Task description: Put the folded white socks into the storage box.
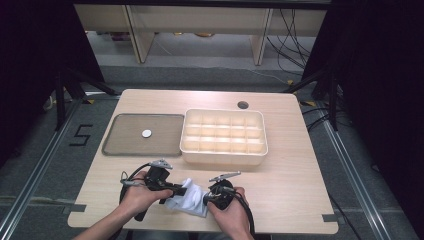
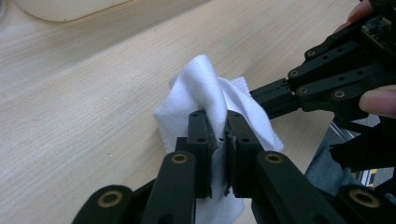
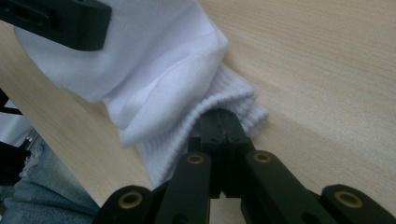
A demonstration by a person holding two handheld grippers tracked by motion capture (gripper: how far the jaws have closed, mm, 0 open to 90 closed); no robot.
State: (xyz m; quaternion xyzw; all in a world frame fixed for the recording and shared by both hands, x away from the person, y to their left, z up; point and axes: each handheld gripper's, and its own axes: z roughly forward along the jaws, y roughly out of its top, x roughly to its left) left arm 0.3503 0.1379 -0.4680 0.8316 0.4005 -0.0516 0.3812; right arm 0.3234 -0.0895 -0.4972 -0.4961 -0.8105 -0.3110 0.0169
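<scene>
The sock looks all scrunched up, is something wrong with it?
Nothing looks damaged. The white sock is bunched near the table's front edge because both grippers pinch it: left gripper on a fold, right gripper at the ribbed cuff. The organizer sits square.

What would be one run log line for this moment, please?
left gripper: shut on white sock | right gripper: shut on its ribbed cuff | sock: between both, near table front edge

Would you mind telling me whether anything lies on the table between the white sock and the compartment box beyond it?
Nothing visible does. The white sock is pinched by the left claw and the right claw, and only bare table lies between it and the compartment box.
</scene>
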